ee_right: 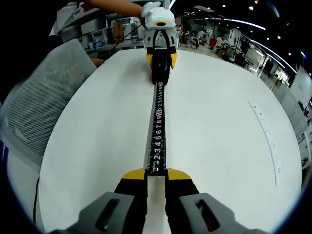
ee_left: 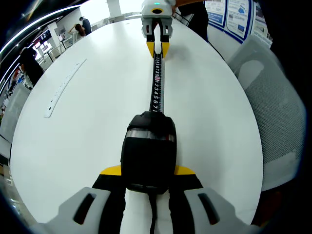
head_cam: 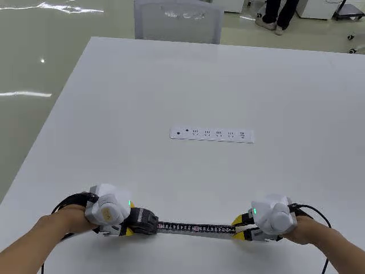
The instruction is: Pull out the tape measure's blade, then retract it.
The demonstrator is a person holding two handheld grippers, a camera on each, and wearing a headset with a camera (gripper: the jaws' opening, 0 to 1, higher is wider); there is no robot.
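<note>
the left gripper, at the lower left of the head view, is clamped on the black tape measure, with its yellow pads against both sides of the case. the right gripper, at the lower right, pinches the tip of the blade between its yellow ends. the blade runs straight between the two, numbers up, low along the white table. a hand holds each tool. at the centre of the head view a white power strip lies flat, well apart from the tape. a grey mesh chair stands at the table's far edge, at the top of the frame.
</note>
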